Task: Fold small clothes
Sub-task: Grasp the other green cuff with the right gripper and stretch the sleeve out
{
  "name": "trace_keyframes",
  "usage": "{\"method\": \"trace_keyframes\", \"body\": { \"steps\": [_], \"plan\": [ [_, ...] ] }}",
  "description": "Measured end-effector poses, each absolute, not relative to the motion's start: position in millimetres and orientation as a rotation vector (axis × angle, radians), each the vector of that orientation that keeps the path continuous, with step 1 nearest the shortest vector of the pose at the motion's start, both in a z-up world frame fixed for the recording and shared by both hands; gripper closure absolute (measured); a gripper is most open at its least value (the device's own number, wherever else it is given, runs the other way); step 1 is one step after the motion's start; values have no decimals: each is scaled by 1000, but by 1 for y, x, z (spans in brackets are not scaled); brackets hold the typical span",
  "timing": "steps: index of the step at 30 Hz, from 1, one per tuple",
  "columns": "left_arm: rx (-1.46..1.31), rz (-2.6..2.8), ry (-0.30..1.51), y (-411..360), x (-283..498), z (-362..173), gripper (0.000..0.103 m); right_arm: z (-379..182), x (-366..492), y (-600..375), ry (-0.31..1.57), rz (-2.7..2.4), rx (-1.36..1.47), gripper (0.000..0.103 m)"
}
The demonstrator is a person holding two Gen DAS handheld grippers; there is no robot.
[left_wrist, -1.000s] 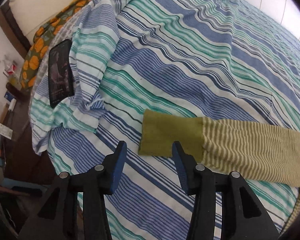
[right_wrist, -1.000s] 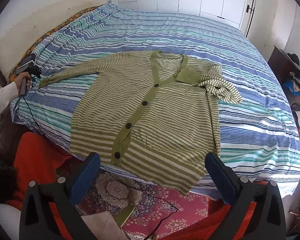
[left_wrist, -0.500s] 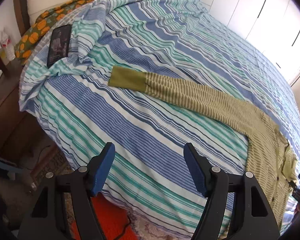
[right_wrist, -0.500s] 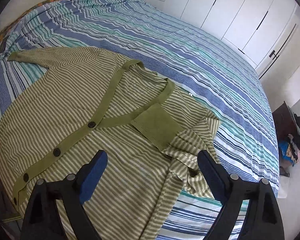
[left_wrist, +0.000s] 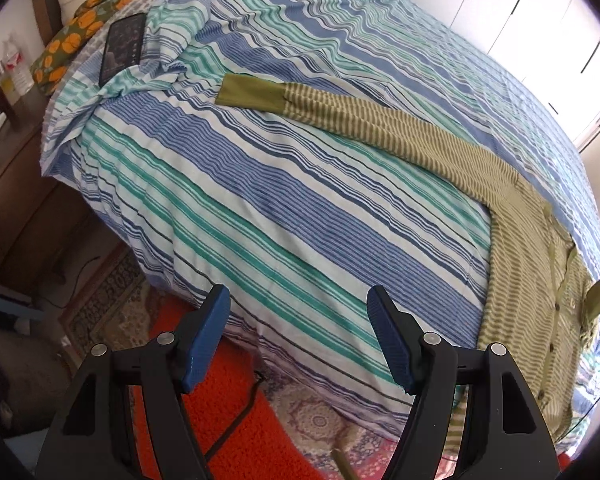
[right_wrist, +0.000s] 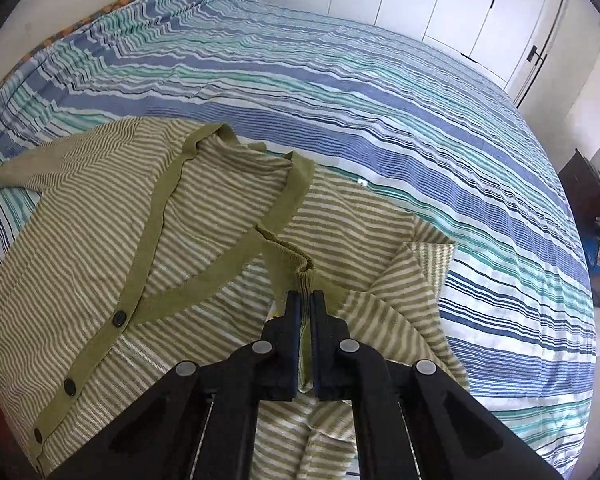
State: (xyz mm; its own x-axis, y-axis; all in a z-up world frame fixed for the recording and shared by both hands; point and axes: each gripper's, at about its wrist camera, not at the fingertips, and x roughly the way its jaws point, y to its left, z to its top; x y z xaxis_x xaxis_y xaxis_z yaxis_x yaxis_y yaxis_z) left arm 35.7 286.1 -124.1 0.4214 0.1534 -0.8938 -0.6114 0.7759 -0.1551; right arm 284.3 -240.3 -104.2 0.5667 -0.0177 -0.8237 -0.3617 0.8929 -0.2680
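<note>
Left wrist view: left gripper (left_wrist: 299,308) hung off the bed's near edge, jaws spread wide, nothing between the blue pads (left_wrist: 204,340). Bed (left_wrist: 260,200) carried a blue/green/white striped cover. Green striped cardigan (left_wrist: 532,264) lay flat on the bed, toward its right side. One sleeve (left_wrist: 380,128) ran straight out across the cover toward the headboard end, solid olive cuff (left_wrist: 252,94) at its tip, well apart from the gripper. Dark phone (left_wrist: 122,48) sat on a bunched fold of the cover beyond the cuff (screen up, near an orange-patterned pillow (left_wrist: 72,52)). Red rug (left_wrist: 204,412) on the floor below the bed edge.

Right wrist view: right gripper (right_wrist: 306,296) was down over the cardigan (right_wrist: 100,240), jaws pressed together, pinching the olive cuff (right_wrist: 288,256) of the other sleeve, which was folded in across the chest just beside the V-neck band (right_wrist: 292,204). Fabric showed between the fingers (right_wrist: 290,332). Striped sleeve cloth (right_wrist: 412,292) bunched right of the gripper, probably doubled over itself; the fold is hard to read. Button placket (right_wrist: 140,272) with dark buttons ran down the front, left of the gripper. Bed cover (right_wrist: 340,80) beyond, white wardrobe doors (right_wrist: 440,4) behind the bed.
</note>
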Motion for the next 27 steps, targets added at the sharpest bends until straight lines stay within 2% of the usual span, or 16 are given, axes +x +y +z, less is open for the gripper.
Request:
{"method": "trace_keyframes", "body": {
  "steps": [5, 8, 15, 24, 27],
  "plan": [
    [-525, 459, 1051, 264, 46, -124, 30, -21, 245, -375, 828, -34, -187, 99],
    [-553, 421, 1075, 248, 56, -126, 30, -1, 222, -463, 778, -203, -57, 99],
    [-517, 325, 1101, 192, 82, -114, 30, -7, 180, -598, 720, -434, 174, 99],
    [-440, 237, 1157, 139, 95, -116, 30, -14, 135, -664, 655, -547, 260, 99],
    [-428, 217, 1171, 130, 95, -119, 30, -23, 134, -676, 713, -595, 208, 99]
  ]
}}
